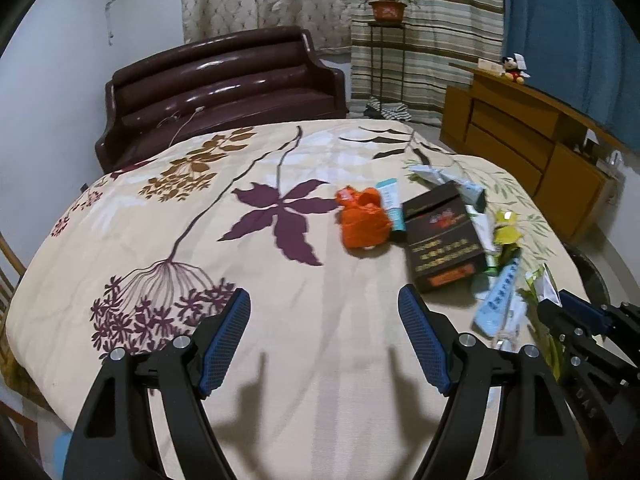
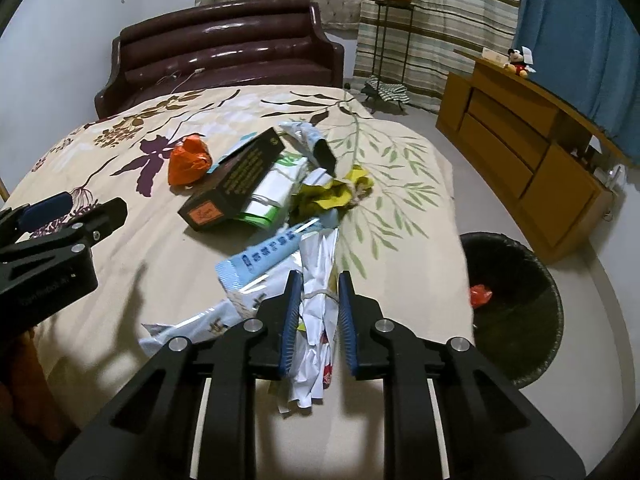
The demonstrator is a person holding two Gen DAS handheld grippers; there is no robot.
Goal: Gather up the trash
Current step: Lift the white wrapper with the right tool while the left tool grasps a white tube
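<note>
Bed: floral quilt (image 2: 120, 280), trash piled mid-right.
R tongs (image 2: 318, 312): closed on crumpled white wrapper (image 2: 318, 320), long axis along fingers.
L tongs (image 1: 324, 340): wide, empty.
Bin (image 2: 516, 312): on floor, right of R tongs, nearer R hand.

Both wrist views look obliquely down, sharing the bedspread (image 1: 304, 344).

- A home bedroom is showing: a bed (image 1: 200, 240) under a floral quilt is filling the middle.
- A wooden dresser (image 1: 520, 148), curtains (image 1: 424, 40) and a potted plant (image 1: 386, 4) are standing behind it.
</note>
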